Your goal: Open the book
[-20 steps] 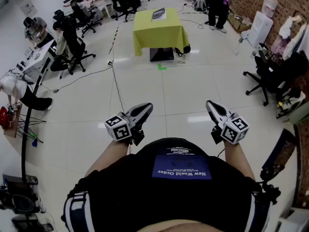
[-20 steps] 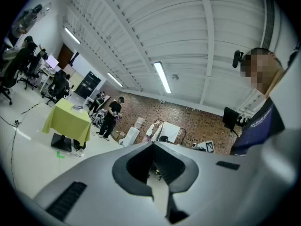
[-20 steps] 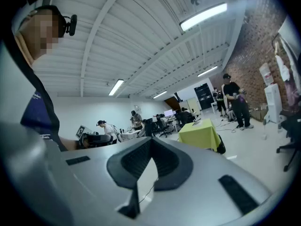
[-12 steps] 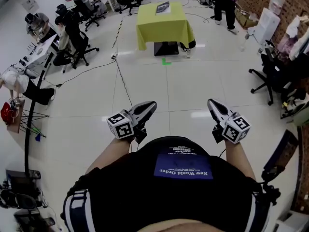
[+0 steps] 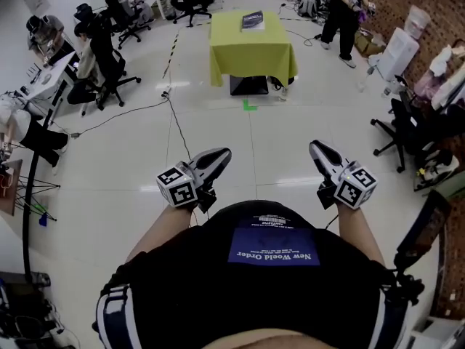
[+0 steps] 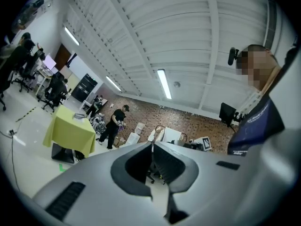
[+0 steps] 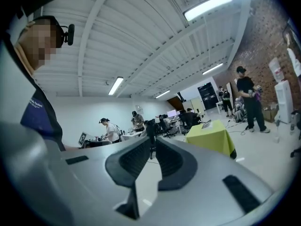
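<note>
Change since earlier: book (image 5: 253, 20) and tabletop (image 5: 253, 49) now a little more to the right in the head view; green mark (image 5: 248, 105) on the floor (image 5: 218, 144) shifted the same way; standing person (image 5: 347, 9) also further to the right.
Unchanged since earlier: both grippers at the same place, low before the body, well apart from each other.
Left gripper (image 5: 222, 154): held level, pointing toward the far tabletop; fingers (image 6: 162, 157) closed tip against tip, nothing between them.
Right gripper (image 5: 314, 147): held level too; fingers (image 7: 169, 159) closed together, holding nothing.
Book: closed, dark cover, lying flat near the far edge of the tabletop, well apart from both grippers; small but visible also in the left gripper view (image 6: 79, 116).
Tabletop: covered with a yellow cloth (image 5: 221, 49) hanging down on all sides; only the book on it.
Under the tabletop: a dark box shape (image 5: 248, 85) on the floor; what it is, not possible to tell.
Cardboard box (image 5: 361, 42): on the floor just beside the standing person; contents not to be made out.
</note>
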Action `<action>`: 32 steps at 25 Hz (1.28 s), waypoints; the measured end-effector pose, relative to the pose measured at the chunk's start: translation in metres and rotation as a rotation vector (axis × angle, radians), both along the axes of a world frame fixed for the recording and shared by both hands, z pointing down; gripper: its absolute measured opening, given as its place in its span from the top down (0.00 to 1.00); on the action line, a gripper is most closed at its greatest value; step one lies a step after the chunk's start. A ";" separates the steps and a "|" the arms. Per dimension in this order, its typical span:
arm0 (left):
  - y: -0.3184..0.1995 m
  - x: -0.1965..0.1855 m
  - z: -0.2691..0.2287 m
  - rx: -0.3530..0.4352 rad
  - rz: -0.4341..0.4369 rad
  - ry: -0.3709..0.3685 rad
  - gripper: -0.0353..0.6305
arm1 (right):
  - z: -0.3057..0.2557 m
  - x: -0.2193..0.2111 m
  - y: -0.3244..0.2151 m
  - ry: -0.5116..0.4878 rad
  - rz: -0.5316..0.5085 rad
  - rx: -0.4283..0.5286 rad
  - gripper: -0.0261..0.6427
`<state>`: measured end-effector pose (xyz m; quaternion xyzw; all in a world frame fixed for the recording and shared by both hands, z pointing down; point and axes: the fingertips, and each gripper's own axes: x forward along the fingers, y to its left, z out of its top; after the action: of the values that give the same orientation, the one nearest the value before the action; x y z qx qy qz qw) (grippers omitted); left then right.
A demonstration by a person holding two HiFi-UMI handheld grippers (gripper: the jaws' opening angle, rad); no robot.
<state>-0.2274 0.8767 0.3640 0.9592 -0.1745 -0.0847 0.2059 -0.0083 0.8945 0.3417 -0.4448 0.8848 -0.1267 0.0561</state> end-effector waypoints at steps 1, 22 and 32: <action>-0.014 -0.012 -0.002 0.008 0.004 -0.011 0.94 | -0.006 -0.010 -0.015 0.003 0.007 0.006 0.94; -0.261 0.007 -0.008 0.003 -0.135 -0.044 0.94 | -0.006 0.012 -0.299 -0.015 -0.114 -0.038 0.92; -0.350 0.076 -0.014 -0.022 -0.236 -0.042 0.94 | -0.004 0.070 -0.417 -0.016 -0.237 -0.026 0.92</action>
<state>-0.1514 0.5263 0.3496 0.9313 -0.2913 -0.0862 0.2012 0.0618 0.4772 0.3380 -0.3369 0.9290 -0.1475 0.0419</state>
